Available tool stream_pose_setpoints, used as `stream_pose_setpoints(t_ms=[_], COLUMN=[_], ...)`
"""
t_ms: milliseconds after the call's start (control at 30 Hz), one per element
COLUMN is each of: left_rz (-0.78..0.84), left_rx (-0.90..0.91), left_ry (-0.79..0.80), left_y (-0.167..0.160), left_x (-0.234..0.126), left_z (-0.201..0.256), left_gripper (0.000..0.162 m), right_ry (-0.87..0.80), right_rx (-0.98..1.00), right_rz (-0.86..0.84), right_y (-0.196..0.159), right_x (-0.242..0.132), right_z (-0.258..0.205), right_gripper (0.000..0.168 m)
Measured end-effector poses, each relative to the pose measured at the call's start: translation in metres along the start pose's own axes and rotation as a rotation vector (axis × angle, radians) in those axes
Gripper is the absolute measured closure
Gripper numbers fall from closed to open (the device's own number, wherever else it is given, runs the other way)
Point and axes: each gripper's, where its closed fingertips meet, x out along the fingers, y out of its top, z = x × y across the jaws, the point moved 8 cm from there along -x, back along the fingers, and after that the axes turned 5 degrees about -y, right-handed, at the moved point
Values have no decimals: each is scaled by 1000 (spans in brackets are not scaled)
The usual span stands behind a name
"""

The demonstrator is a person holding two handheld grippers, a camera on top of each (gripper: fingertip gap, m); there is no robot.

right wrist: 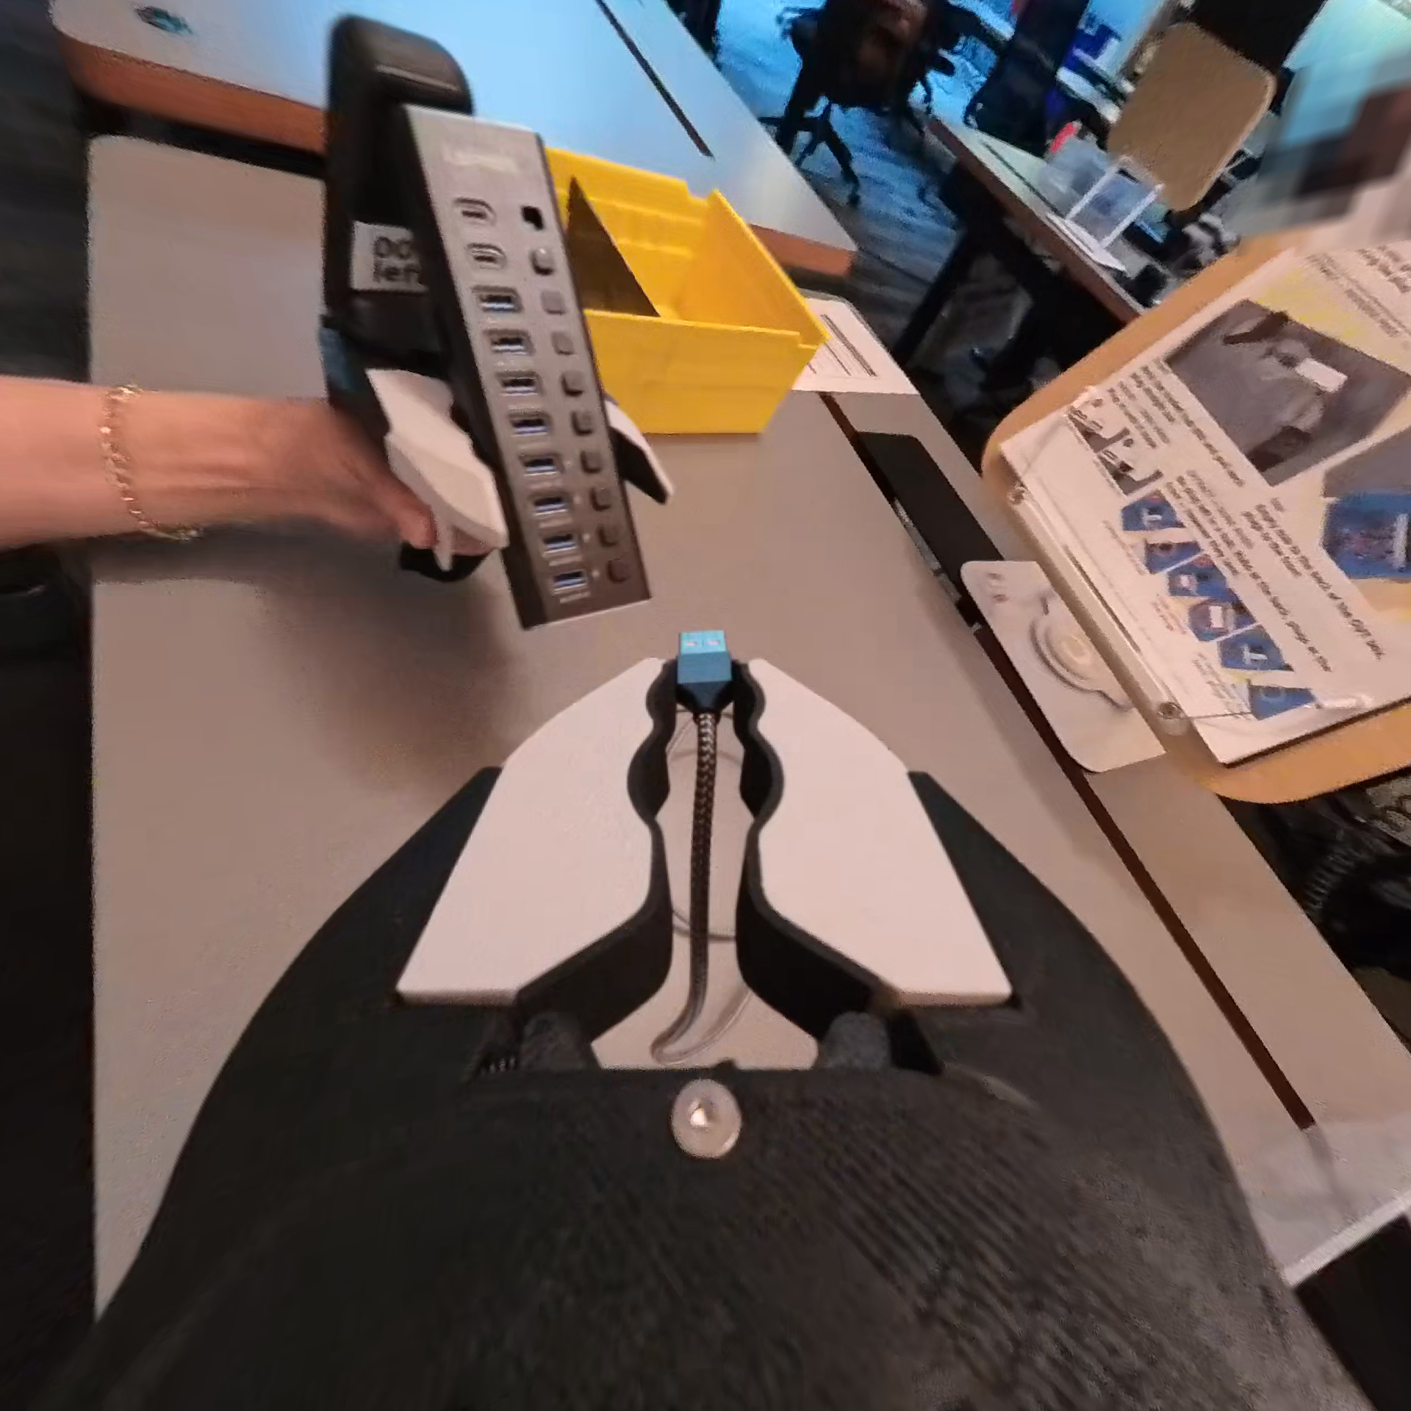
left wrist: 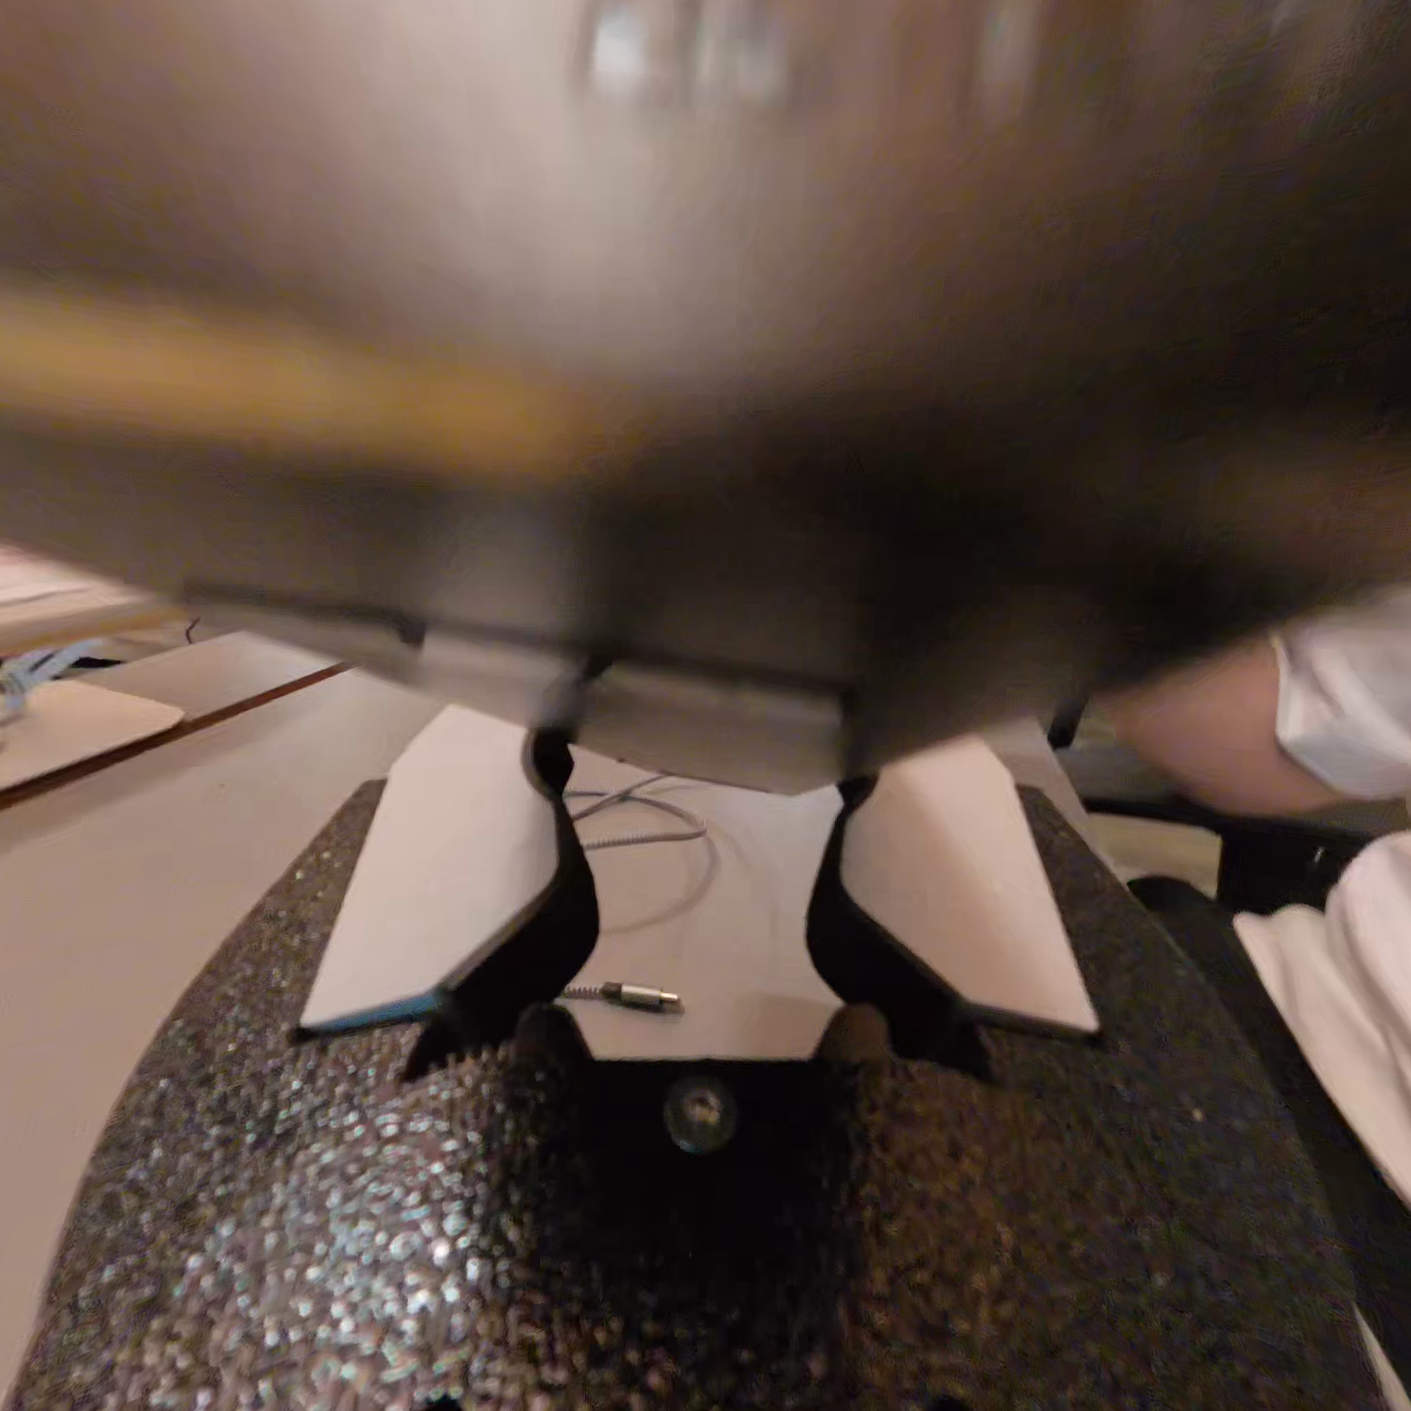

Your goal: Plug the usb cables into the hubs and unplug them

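Left gripper grips the hub between its fingertips, the hub a blur across the top (too smeared for detail). Below, on the table, a silver braided cable coils, its plug lying loose between the fingers.

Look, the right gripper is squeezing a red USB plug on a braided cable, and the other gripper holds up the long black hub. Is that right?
Almost. The metal USB plug on the black braided cable looks blue, not red; the right wrist view shows it pinched in the right gripper. The rest holds: the left gripper holds up the long black USB hub above the grey table.
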Motion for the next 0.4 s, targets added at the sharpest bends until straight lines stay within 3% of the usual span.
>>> stream_pose_setpoints(t_ms=[100,267,400], left_rz=[-82,-99,-63], left_rx=[96,192,204], left_ry=[3,45,91], left_y=[13,38,59], left_x=[5,-6,-24], left_z=[11,17,17], left_gripper=[93,93,93], right_ry=[-10,-338,-297], right_rx=[33,79,144], right_rz=[60,104,64], right_y=[-10,-30,-57], right_x=[-7,-53,-47], right_z=[13,65,74], right_gripper=[154,154,154])
